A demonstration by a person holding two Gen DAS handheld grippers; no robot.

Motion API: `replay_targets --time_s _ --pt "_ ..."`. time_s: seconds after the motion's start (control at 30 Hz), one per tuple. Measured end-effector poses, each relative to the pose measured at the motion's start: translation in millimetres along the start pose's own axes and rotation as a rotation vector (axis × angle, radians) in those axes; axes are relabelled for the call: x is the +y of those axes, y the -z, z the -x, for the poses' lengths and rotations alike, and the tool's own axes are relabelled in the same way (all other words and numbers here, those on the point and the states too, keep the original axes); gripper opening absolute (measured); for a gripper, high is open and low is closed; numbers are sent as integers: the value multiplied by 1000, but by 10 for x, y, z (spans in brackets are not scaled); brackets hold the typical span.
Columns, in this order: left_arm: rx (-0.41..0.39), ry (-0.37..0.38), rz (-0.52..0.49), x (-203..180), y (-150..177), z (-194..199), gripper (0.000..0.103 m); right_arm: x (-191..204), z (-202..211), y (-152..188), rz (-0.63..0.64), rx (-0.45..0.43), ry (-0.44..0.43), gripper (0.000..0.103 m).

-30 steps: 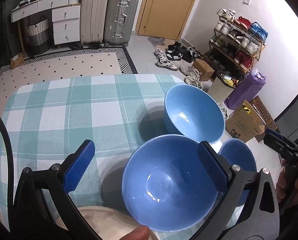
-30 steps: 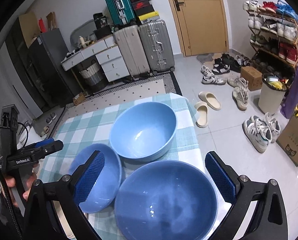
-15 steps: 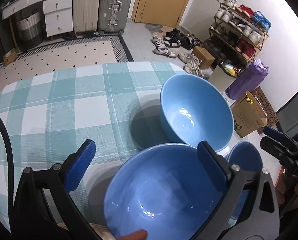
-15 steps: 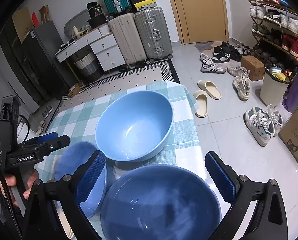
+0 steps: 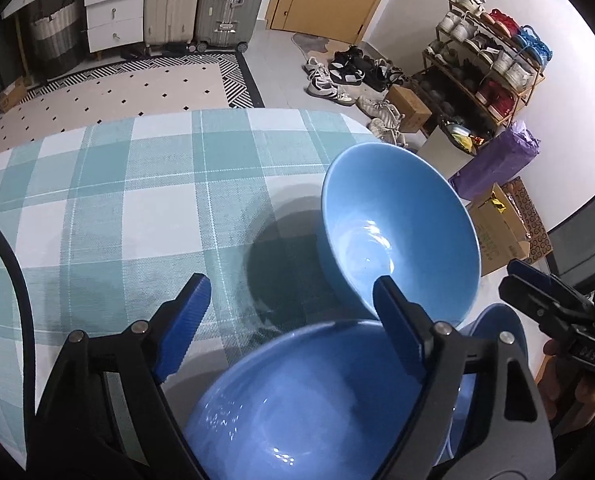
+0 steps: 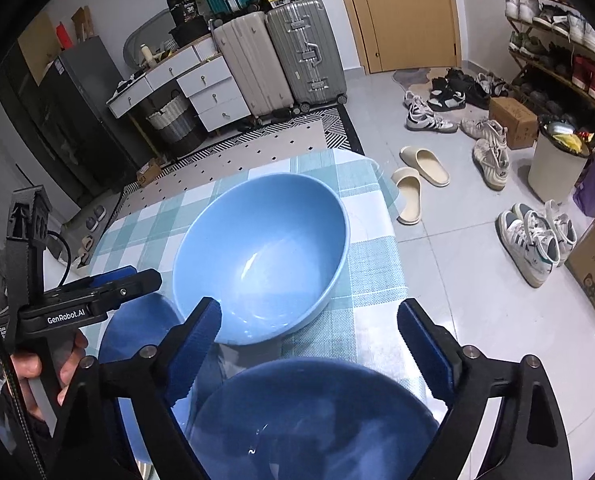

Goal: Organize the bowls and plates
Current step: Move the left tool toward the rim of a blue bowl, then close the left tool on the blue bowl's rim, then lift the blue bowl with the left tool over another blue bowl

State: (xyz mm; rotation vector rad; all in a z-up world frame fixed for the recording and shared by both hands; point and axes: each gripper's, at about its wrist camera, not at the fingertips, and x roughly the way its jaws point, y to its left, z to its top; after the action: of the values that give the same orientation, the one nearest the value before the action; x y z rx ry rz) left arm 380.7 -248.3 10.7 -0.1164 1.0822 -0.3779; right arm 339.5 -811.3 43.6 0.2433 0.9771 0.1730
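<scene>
The far bowl (image 6: 263,256) lies at twelve o'clock, just beyond my right gripper (image 6: 309,336), nearer than my left gripper (image 5: 289,320); both gape unclenched, gripping nothing.

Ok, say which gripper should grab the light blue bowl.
Right, probably: the right gripper is open with the light blue bowl nearly straight ahead; from the left gripper it sits off to one side.

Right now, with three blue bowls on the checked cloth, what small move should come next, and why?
Probably lower the right hand-held gripper onto the rim of the nearest bowl and close there. Its jaws stand open and hold nothing, and that bowl lies just beneath them. The far bowl sits empty on the checked cloth, so it looks free to receive a nested bowl.
</scene>
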Motion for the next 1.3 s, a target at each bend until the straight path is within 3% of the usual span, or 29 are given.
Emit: replay_targets --time_s 0.2,0.27,0.77,0.9,1.03,1.3 --pt "15 13 16 13 -52 -136 76 -40 -175 -25 -12 27 -18 81" --pt "23 25 20 8 -59 -169 70 -34 -216 -34 -7 29 -21 79" --pt "45 85 -4 -139 -89 -340 30 -39 -323 -47 7 29 0 37" --pt "37 84 -19 -185 -91 -344 24 -33 -323 -41 18 25 13 26" --pt "30 88 -35 -227 -98 -348 15 -19 -322 -47 30 18 29 23" --pt "14 55 -66 -285 -78 -325 15 -1 -335 -46 43 16 49 22"
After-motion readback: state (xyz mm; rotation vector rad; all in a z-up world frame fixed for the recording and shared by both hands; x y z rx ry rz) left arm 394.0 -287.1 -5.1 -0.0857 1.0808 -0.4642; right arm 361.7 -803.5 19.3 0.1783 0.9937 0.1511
